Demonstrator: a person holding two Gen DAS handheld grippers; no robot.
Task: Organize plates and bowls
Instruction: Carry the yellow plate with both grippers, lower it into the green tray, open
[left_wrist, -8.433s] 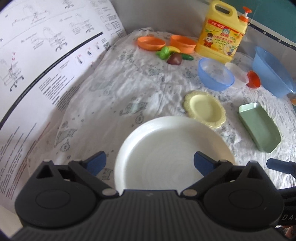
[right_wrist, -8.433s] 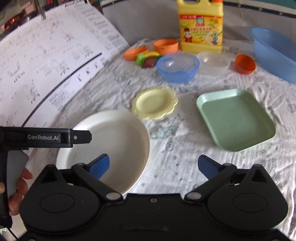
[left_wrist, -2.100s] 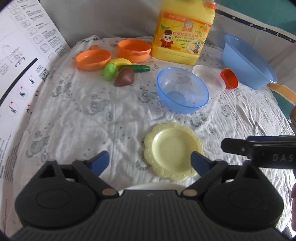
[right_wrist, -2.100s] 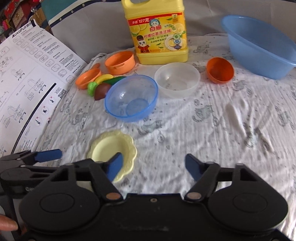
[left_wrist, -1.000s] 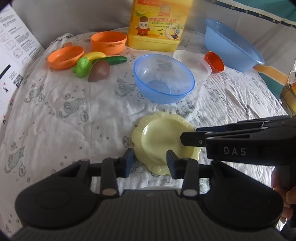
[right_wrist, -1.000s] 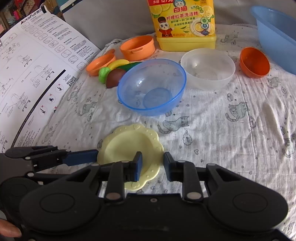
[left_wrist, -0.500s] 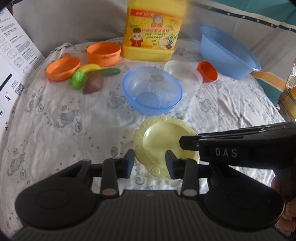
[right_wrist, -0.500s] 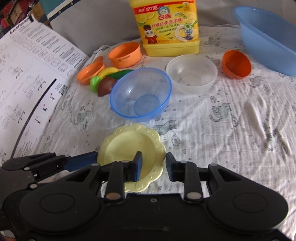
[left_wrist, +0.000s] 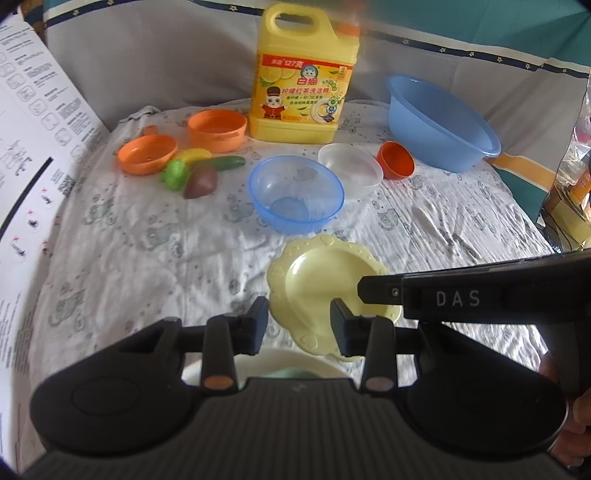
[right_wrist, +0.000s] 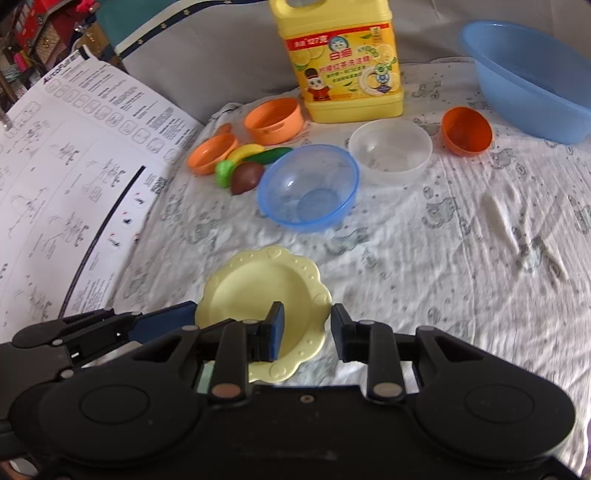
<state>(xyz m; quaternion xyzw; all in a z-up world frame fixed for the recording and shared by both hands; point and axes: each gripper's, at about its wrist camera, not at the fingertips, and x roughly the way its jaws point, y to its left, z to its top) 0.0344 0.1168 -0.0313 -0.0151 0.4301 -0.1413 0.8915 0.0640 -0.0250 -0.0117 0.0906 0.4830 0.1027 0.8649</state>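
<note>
The small pale yellow plastic plate with the wavy rim (left_wrist: 314, 273) is right in front of you, near the front of the bench with the white printed cloth (left_wrist: 147, 240). It sits just on your side of the see-through blue plastic bowl (left_wrist: 295, 194).

Your left hand-held gripper (left_wrist: 299, 325) has its jaws pulled in, with only a small gap. The left side of the plate shows in that gap. Your right hand-held gripper (right_wrist: 306, 332) is pulled in about the same, and the plate's right edge shows in its gap. You cannot tell from either view if the pads really press on the plate. You also cannot tell if the plate lies on the cloth or is lifted.

This plate looks light, thin and stiff. It should not bend, and a small bump should not break it. It looks smooth too, so it may slip or tip if you pinch only a little bit of it.

Take hold at the flat wavy rim, one side for each hand-held gripper, and keep the plate level.

Just under your left hand-held gripper you can see the edge of a big white round plate (left_wrist: 280, 356) with something green (left_wrist: 295, 373) on it. That looks like the pile the yellow plate belongs on.
</note>
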